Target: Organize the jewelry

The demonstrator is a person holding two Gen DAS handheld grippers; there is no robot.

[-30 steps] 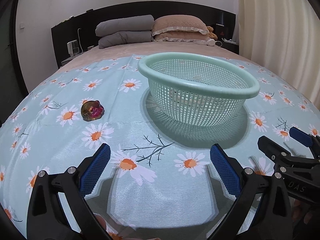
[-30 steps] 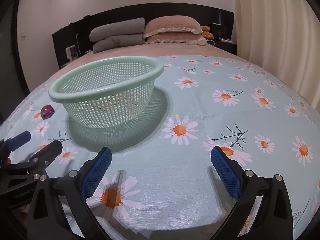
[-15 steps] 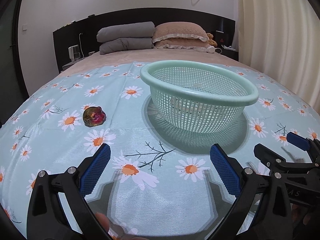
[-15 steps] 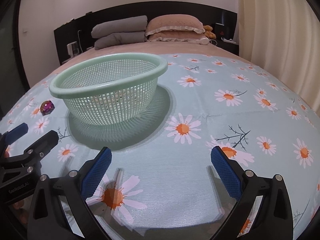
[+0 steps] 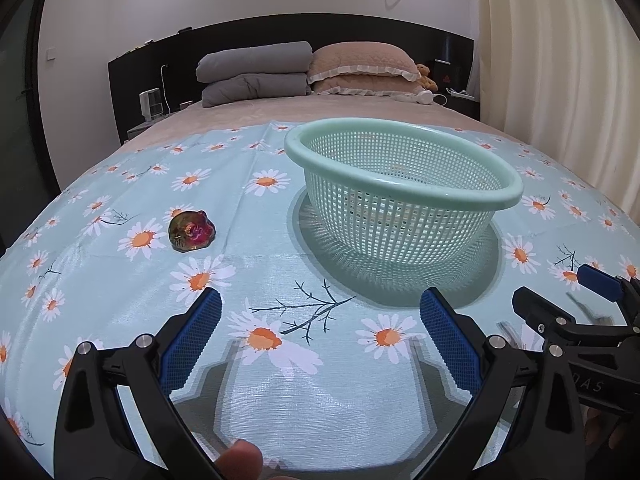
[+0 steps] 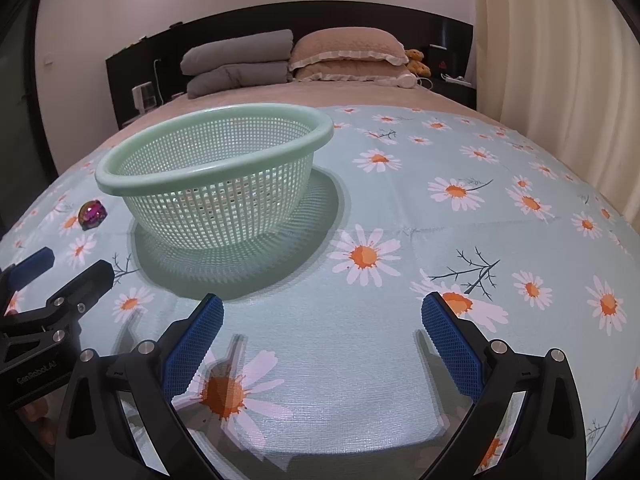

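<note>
A small iridescent purple-green jewelry piece (image 5: pixel 191 231) lies on the daisy-print cloth (image 5: pixel 320 400), left of a mint-green mesh basket (image 5: pixel 404 200). In the right wrist view the same piece (image 6: pixel 92 214) sits at the far left, beyond the basket (image 6: pixel 212 184). My left gripper (image 5: pixel 320 336) is open and holds nothing, well short of the jewelry and to its right. My right gripper (image 6: pixel 322 336) is open too, over bare cloth (image 6: pixel 360 408) to the right of the basket. Each gripper shows at the edge of the other's view.
The cloth covers the near part of a bed. Grey pillows (image 5: pixel 254 74) and a tan pillow (image 5: pixel 364 68) lie against a dark headboard (image 5: pixel 132 72). A cream curtain (image 5: pixel 560 80) hangs at the right. A fingertip (image 5: pixel 240 456) shows at the bottom edge.
Both wrist views have tilted upward a little, so the basket and jewelry sit lower in frame. Both grippers stay open, and nothing on the cloth has moved.
</note>
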